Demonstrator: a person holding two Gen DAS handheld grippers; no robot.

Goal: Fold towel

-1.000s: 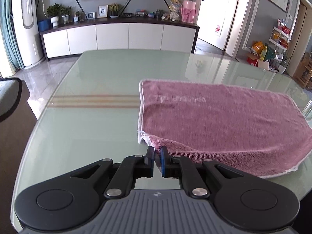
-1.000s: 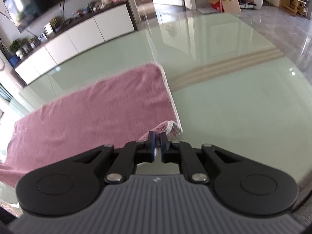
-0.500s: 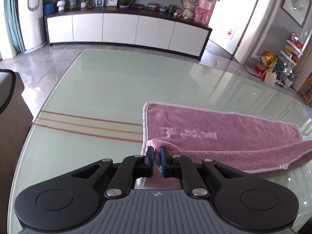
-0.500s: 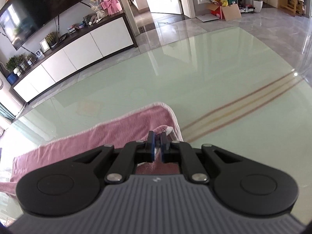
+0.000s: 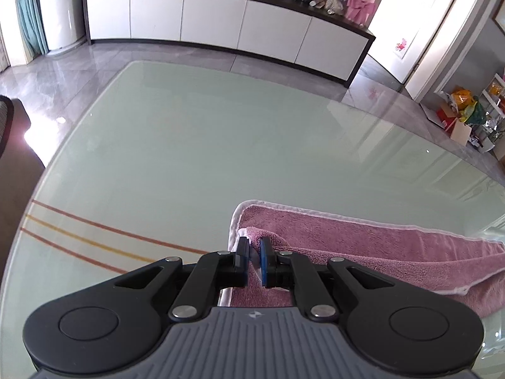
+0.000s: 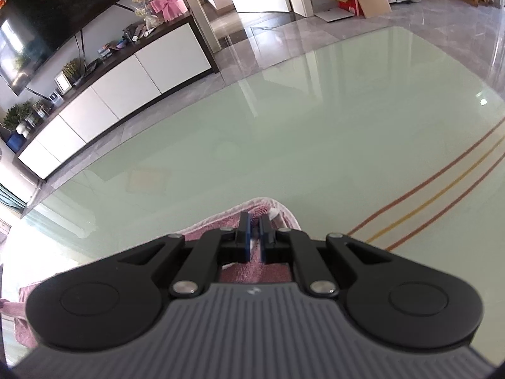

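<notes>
Left gripper (image 5: 254, 252) and right gripper (image 6: 254, 229) each pinch a pink towel (image 5: 363, 246) corner; the towel's lettering is hidden.

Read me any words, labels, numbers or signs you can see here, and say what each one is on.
No readable text.
Left gripper housing: small pale emblem, no letters.
Right gripper housing: same emblem.
Door: red decoration, too small to read.
Sideboard: framed pictures and boxes, too small to read.

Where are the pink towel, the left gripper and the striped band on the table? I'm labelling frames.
pink towel (image 5: 363, 240): left wrist view, upper folded layer.
left gripper (image 5: 254, 254): left wrist view, between fingertips.
striped band (image 6: 442, 195): right wrist view, middle yellow stripe.
</notes>
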